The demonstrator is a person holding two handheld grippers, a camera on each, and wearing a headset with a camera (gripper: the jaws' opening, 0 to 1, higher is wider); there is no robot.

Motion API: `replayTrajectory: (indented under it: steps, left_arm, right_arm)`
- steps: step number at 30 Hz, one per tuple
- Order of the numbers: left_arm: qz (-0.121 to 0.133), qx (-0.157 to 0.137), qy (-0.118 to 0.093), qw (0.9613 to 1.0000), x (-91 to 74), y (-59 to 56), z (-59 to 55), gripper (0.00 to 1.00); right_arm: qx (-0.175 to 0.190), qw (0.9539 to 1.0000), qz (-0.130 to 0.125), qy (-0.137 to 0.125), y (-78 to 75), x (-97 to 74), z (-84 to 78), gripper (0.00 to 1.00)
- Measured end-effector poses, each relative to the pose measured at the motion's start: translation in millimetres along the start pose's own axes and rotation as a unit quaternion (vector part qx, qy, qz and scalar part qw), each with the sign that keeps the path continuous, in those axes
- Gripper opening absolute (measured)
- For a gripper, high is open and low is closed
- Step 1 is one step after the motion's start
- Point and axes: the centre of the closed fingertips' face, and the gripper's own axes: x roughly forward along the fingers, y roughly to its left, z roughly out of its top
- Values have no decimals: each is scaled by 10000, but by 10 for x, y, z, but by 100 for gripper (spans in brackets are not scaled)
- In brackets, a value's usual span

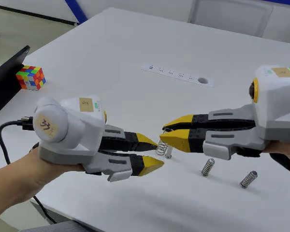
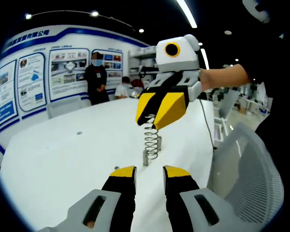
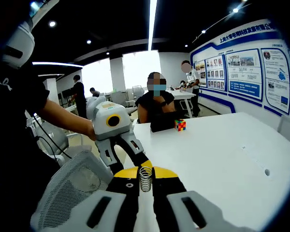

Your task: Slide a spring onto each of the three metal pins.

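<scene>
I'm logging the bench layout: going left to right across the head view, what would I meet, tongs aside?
Colour cube → held spring → second spring → third spring.

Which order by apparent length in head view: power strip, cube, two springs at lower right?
1. power strip, clearly longest
2. cube
3. left spring and right spring: look alike, not ranked

Left gripper (image 1: 157,153) and right gripper (image 1: 163,132): white-grey, black jaws tipped yellow. Silver spring (image 1: 161,148), white table (image 1: 111,63), multicoloured Rubik's cube (image 1: 31,78).
</scene>
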Motion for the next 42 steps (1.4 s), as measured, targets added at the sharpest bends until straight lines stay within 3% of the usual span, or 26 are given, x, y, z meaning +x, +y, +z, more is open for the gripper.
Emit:
replayTrajectory:
  steps: [7, 11, 15, 20, 25, 34, 42]
  left_arm:
    - [348, -147, -65, 9993, -100, 196, -23, 40]
    - [422, -117, -31, 9990, -133, 247, -44, 46]
    - [466, -158, -49, 9988, -169, 278, -50, 54]
    - [590, -89, 34, 9982, -209, 312, -109, 59]
    - [632, -139, 47, 9979, -259, 295, -138, 67]
    - [706, -266, 125, 9971, -302, 304, -196, 82]
    - [743, -281, 181, 9967, -296, 318, -222, 83]
  right_arm:
    - [129, 9980, -611, -38, -442, -64, 20, 10]
    - [186, 9954, -928, 131, -652, -4, -118, 10]
    - [316, 9934, -1068, 271, -770, 112, -282, 10]
    - [159, 9905, -1186, 677, -866, 238, -565, 10]
    - [236, 9884, -1288, 769, -947, 284, -718, 10]
    - [403, 9871, -1357, 755, -998, 321, -795, 10]
    - [459, 9849, -1449, 833, -1052, 305, -930, 10]
